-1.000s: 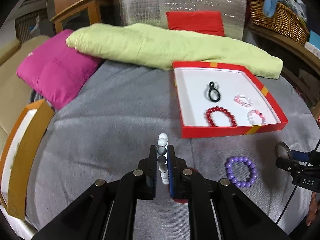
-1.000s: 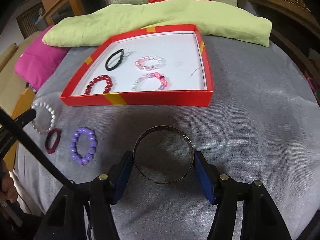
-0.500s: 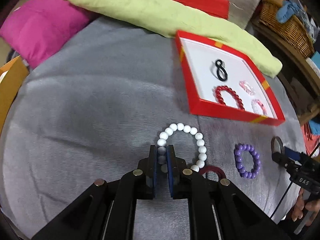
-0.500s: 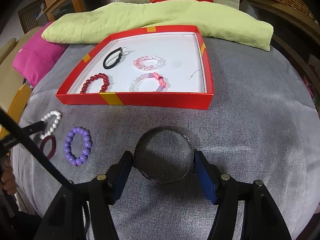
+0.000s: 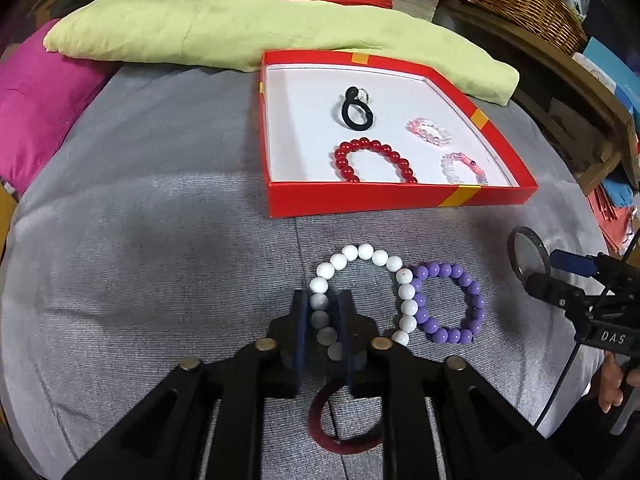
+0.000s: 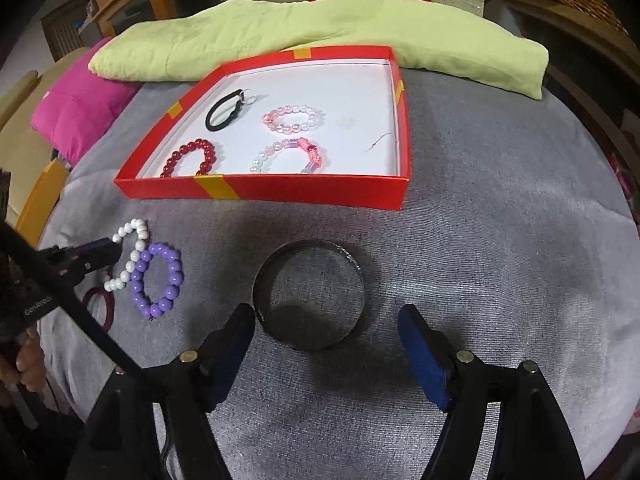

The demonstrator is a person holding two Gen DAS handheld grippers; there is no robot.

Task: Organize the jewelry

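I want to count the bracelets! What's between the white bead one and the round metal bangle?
The purple bead bracelet lies between the white bead bracelet and the metal bangle, touching the white one. The right wrist view shows it.

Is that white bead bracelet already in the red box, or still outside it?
Outside. The white bead bracelet lies on the grey cloth in front of the red box, touching the purple bracelet, with the left gripper fingers closed on its beads.
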